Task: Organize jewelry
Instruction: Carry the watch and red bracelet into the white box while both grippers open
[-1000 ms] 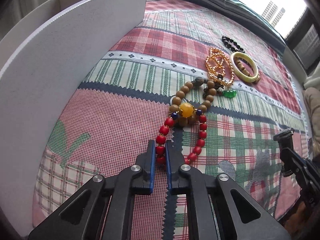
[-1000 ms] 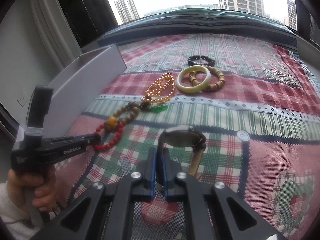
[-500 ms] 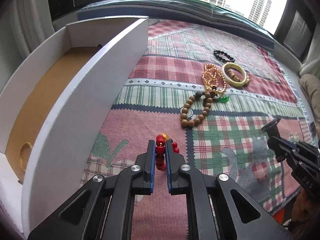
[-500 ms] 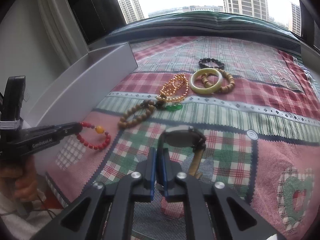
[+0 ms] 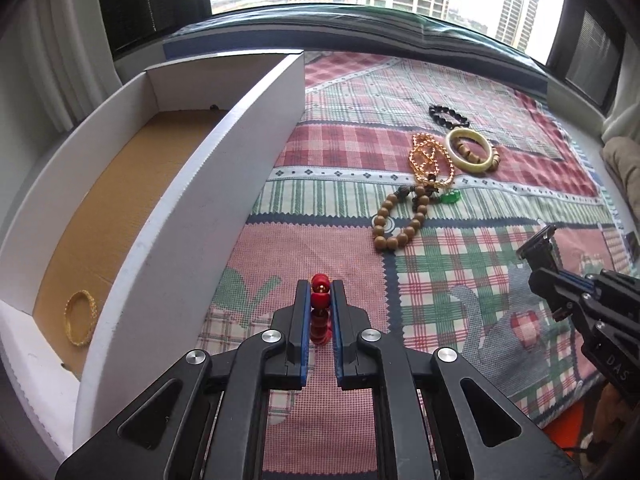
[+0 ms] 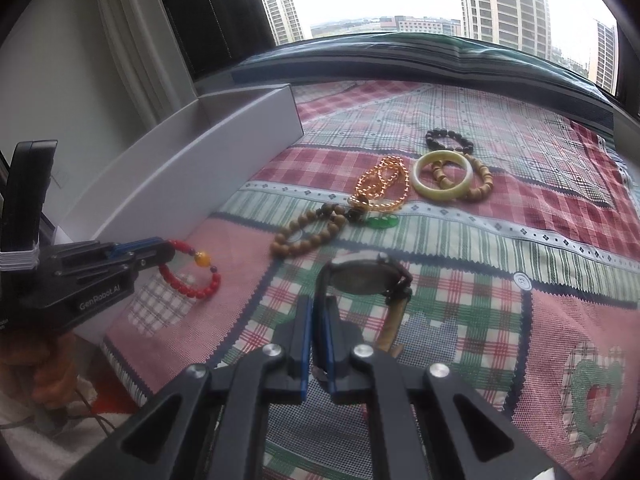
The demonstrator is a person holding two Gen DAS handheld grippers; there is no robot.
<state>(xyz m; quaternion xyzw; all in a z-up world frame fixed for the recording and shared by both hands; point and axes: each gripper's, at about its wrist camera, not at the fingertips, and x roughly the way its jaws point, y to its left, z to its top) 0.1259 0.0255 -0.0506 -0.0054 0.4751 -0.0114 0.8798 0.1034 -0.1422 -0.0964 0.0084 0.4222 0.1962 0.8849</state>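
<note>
My left gripper (image 5: 320,296) is shut on a red bead bracelet (image 5: 320,308) with one amber bead, held above the cloth beside the white box (image 5: 192,200); the bracelet hangs from it in the right wrist view (image 6: 192,276). My right gripper (image 6: 319,312) is shut on the strap of a wristwatch (image 6: 368,278), lifted over the cloth. On the cloth lie a brown wooden bead bracelet (image 5: 400,220), a gold chain (image 5: 430,160), a green pendant (image 5: 450,198), a pale jade bangle (image 5: 472,150) and a black bead bracelet (image 5: 448,115).
The white box has a brown cardboard floor with a gold bangle (image 5: 81,317) lying near its front end. Its long wall stands just left of my left gripper. The patchwork cloth (image 5: 360,92) ends at a window sill behind. The right gripper's body shows at the right (image 5: 580,300).
My left gripper has lifted the red bracelet off the cloth and drawn back toward the box, away from the brown beads. My right gripper keeps holding the watch, hardly moved.
</note>
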